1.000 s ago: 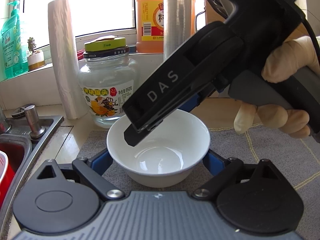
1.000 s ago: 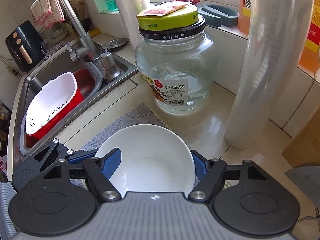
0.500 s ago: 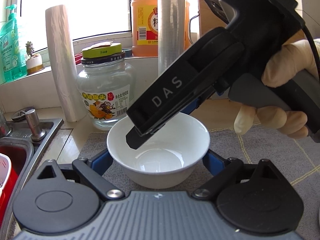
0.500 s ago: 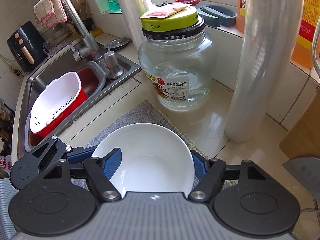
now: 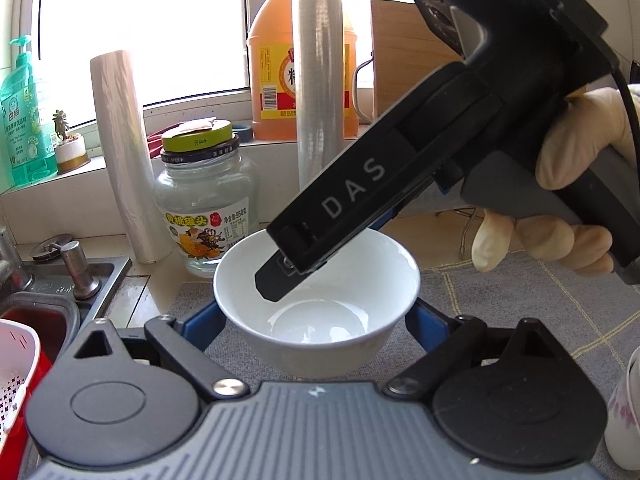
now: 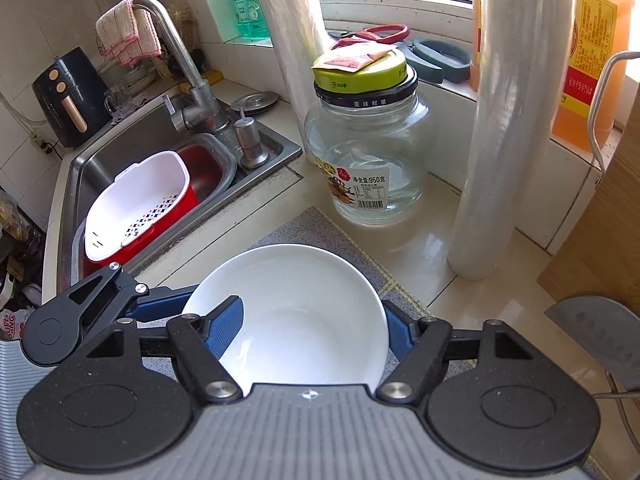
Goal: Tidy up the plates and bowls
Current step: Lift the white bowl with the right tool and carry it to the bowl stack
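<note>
Both claws hold one white bowl above the grey mat.

The left claw (image 5: 316, 320) clasps the bowl (image 5: 320, 320) by its outer sides, one blue finger on each. The right claw (image 6: 312, 324) pinches the bowl's wall, its left finger (image 6: 226, 328) inside the bowl and its other outside the rim. The bowl sits over the mat (image 5: 520, 300) on the tabletop (image 6: 460, 292), near a glass jar (image 6: 368, 152).

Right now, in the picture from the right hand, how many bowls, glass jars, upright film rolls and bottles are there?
white bowl: 1
glass jar: 1
film rolls, near roll and far roll: 2
bottles, green bottle and orange bottle: 2
Total: 6
</note>
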Tool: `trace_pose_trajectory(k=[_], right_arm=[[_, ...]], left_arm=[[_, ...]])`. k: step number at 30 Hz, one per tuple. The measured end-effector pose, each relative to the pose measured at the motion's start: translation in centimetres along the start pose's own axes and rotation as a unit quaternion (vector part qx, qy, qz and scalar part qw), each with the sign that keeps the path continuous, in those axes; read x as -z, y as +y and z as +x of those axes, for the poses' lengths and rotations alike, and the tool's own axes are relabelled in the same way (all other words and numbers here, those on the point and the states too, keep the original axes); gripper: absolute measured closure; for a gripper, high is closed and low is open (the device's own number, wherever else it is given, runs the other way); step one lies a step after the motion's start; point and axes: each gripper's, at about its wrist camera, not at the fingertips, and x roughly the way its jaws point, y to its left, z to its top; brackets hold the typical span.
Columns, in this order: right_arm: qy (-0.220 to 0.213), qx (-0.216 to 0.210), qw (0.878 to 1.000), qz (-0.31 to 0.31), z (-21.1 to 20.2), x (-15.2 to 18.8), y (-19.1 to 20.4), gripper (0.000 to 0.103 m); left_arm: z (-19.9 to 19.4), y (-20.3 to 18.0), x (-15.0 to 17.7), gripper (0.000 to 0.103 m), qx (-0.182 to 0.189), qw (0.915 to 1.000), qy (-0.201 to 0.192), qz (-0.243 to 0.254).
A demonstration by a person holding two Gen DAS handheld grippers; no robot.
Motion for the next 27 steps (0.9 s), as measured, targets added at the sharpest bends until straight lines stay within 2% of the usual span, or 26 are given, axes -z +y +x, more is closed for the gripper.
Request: trace_pose_trajectory(k=[13, 27], right_arm=[[-0.009, -0.009, 1.000, 0.007, -3.9, 1.8, 1.4, 0.024], [-0.026, -0.008, 1.000, 0.012, -8.9, 5.6, 2.2, 0.023]], left_arm=[[-3.6, -2.1, -0.5, 0.008, 0.008, 0.9998, 0.001, 0.019], [-7.0, -5.8, -0.4, 0.008, 0.029, 0.9991, 0.002, 0.031]])
